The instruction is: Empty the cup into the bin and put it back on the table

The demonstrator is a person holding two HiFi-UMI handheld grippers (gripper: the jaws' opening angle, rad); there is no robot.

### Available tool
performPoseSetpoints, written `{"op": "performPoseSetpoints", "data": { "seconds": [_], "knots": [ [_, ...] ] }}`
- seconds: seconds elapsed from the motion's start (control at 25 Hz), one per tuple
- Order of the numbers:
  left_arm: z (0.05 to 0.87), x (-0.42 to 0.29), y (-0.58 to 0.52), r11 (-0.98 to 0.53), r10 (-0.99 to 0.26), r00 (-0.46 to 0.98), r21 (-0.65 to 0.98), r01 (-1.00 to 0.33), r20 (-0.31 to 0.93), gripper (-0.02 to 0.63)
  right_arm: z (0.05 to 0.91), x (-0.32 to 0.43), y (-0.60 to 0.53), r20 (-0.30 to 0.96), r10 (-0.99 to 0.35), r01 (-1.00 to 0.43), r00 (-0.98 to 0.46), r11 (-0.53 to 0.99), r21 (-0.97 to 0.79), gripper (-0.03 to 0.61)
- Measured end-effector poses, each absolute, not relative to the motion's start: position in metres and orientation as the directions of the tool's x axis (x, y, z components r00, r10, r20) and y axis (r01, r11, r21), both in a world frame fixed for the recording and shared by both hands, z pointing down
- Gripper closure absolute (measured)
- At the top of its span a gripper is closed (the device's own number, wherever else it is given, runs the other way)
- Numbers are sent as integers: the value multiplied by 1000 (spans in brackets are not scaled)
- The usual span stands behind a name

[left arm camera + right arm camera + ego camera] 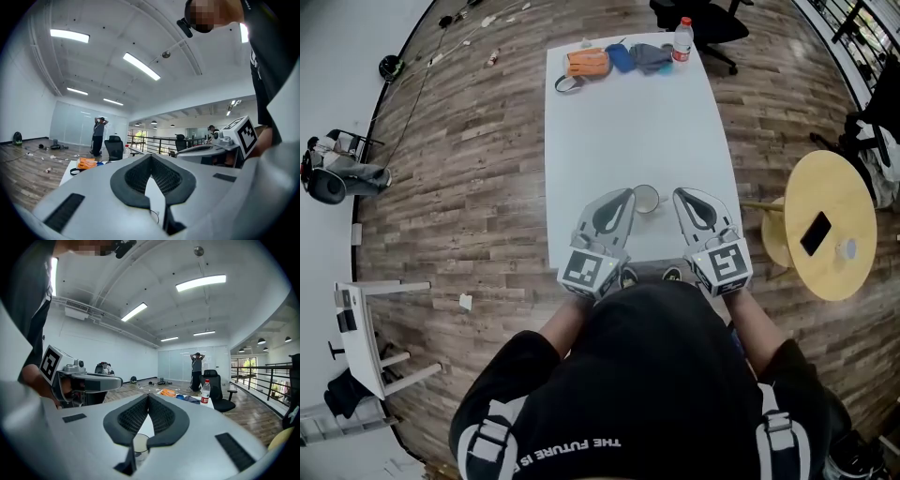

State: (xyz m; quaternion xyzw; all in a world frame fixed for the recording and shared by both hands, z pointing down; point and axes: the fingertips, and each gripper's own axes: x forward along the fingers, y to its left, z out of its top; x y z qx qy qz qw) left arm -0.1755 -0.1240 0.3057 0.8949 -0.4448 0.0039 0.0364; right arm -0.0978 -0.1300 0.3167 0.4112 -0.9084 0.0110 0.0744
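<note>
A small pale cup (646, 199) stands upright on the white table (628, 131) near its front edge. In the head view it sits between my two grippers, close beside the left gripper's tips. The left gripper (627, 193) is shut, its dark pads meeting at the tip (151, 155) with nothing between them. The right gripper (679, 193) is shut too, its tips closed on nothing (148, 396). In the right gripper view the cup (139, 442) shows low down through the gap behind the tips. I see no bin in any view.
At the table's far end lie an orange bag (587, 62), blue and grey cloth items (650, 56) and a water bottle (682, 39). A black office chair (712, 19) stands beyond. A round yellow side table (853, 272) with a phone (816, 232) is to the right.
</note>
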Motion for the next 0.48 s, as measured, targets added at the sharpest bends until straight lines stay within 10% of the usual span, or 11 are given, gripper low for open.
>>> {"op": "performPoseSetpoints", "data": {
  "seconds": [0.48],
  "knots": [
    [299,-173,-119,-608,-791,611,71,-791,34,592,316,-93,-129,154,-752,-756,-641,653,39,561]
  ]
}}
